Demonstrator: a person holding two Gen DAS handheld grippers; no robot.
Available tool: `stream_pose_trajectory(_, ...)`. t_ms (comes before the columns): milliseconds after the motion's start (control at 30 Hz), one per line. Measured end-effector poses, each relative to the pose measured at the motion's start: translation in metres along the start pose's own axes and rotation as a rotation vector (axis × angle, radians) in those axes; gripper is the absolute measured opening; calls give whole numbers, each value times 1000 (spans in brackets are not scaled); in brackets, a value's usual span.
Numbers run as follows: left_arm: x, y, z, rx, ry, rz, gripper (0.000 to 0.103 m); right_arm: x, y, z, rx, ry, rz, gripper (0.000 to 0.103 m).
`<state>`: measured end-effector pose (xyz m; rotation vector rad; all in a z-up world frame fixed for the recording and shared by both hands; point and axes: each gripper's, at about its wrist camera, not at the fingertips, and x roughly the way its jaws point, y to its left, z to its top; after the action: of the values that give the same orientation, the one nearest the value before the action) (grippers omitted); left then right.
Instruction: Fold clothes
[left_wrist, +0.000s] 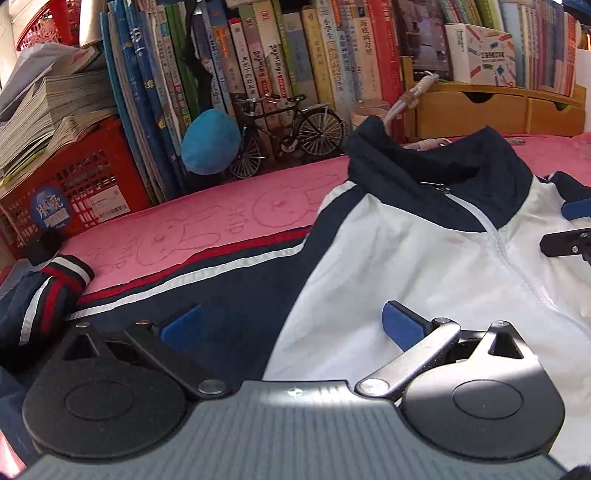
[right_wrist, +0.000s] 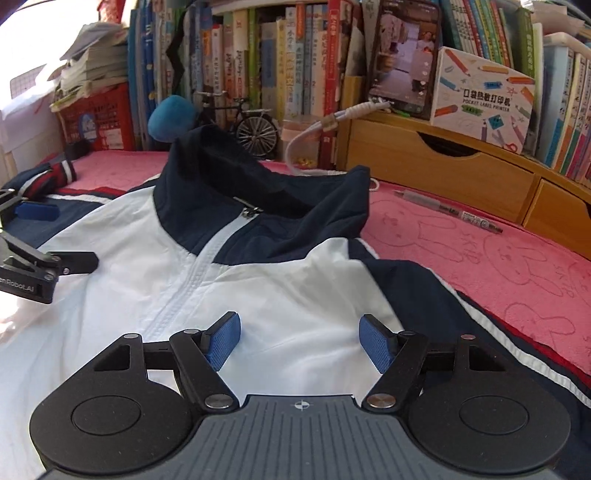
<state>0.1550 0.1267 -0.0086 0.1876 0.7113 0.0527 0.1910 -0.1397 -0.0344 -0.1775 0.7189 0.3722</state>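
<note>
White and navy zip-up jacket (right_wrist: 229, 266) lies front-up on a pink bunny-print towel (right_wrist: 517, 266), collar toward the far bookshelf (right_wrist: 280, 59).

Both grippers hover over the jacket with nothing between their blue pads: the left gripper (left_wrist: 291, 321), jaws wide apart, is above the seam where the navy sleeve meets the white chest; the right gripper (right_wrist: 299, 341), jaws apart, is over the white chest right of the zipper. A pen (right_wrist: 450, 212) rests on the towel to the right, and a model bicycle (left_wrist: 284, 129) stands at the shelf.

A pink towel-covered table (right_wrist: 517, 266) carries the spread jacket (right_wrist: 280, 280) and a pen (right_wrist: 448, 211).
</note>
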Motion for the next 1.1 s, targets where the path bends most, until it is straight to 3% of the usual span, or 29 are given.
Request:
stream_pose_trajectory(67, 12, 14, 3, -31, -15, 45, 103, 18, -22, 10, 45, -15, -99, 75)
stream_pose_trajectory(167, 27, 24, 10, -54, -11, 80, 103, 37, -55, 16, 141, -20, -215, 103)
stream_pose_trajectory(200, 29, 23, 12, -41, -15, 118, 103, 40, -67, 17, 205, -5, -212, 101)
stream_pose_trajectory(233, 32, 21, 14, -28, -19, 154, 103, 39, -76, 17, 262, 4, -211, 99)
stream_pose_trajectory(300, 36, 18, 18, -12, -26, 183, 103, 27, -79, 14, 285, -20, -208, 84)
stream_pose_trajectory(367, 33, 18, 18, -23, -22, 190, 103, 9, -75, 9, 262, -57, -162, 82)
stream_pose_trajectory(433, 19, 16, 16, -40, -48, 196, 98, -12, -65, 3, 212, -86, -80, 71)
stream_pose_trajectory(500, -15, 12, 10, -42, -153, 101, 96, -30, -51, -3, 147, -89, 4, 51)
stream_pose_trajectory(567, -41, 4, 7, -10, -221, -7, 100, -40, -36, -6, 89, -76, 73, 42)
stream_pose_trajectory(633, -49, -11, 10, 51, -225, -69, 101, -38, -18, -5, 51, -37, 147, 34)
stream_pose_trajectory(700, -38, -27, 16, 103, -185, -44, 101, -26, -2, 0, 30, 3, 181, 29)
stream_pose_trajectory(833, 7, -46, 28, 165, -89, 106, 99, 8, 9, 16, 25, 43, 111, 22)
stream_pose_trajectory(933, 38, -40, 34, 150, -51, 148, 100, 29, -8, 30, 69, 42, 66, 11)
stream_pose_trajectory(1100, 67, -25, 45, 83, -58, 165, 103, 47, -25, 35, 92, 6, 70, 10)
